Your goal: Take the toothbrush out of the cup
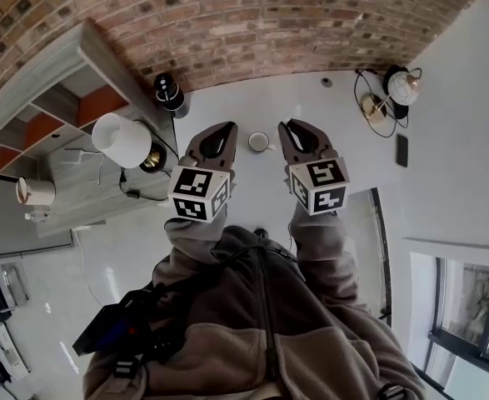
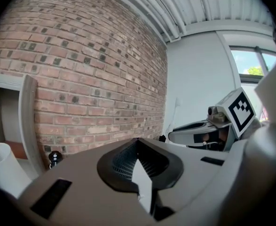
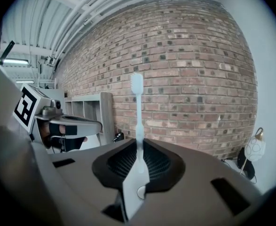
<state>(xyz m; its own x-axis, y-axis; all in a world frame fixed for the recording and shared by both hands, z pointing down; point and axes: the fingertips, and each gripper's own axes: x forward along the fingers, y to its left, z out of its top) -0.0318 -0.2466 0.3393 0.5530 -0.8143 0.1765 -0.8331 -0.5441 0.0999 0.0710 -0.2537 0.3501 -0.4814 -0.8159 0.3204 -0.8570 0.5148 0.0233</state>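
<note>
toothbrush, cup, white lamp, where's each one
toothbrush (image 3: 138, 119), right gripper view, the middle of its handle
cup (image 1: 259, 142), head view, its open top
white lamp (image 1: 119, 138), head view, its shade

Brown fleece sleeves (image 1: 196, 232), grey left gripper (image 1: 226, 130), grey right gripper (image 1: 296, 126), black-and-white marker cubes (image 1: 199, 194)

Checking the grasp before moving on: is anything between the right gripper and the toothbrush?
Nothing visible. The right gripper is shut on the toothbrush, which stands upright from its jaws. The cup sits apart from it on the table.
</note>
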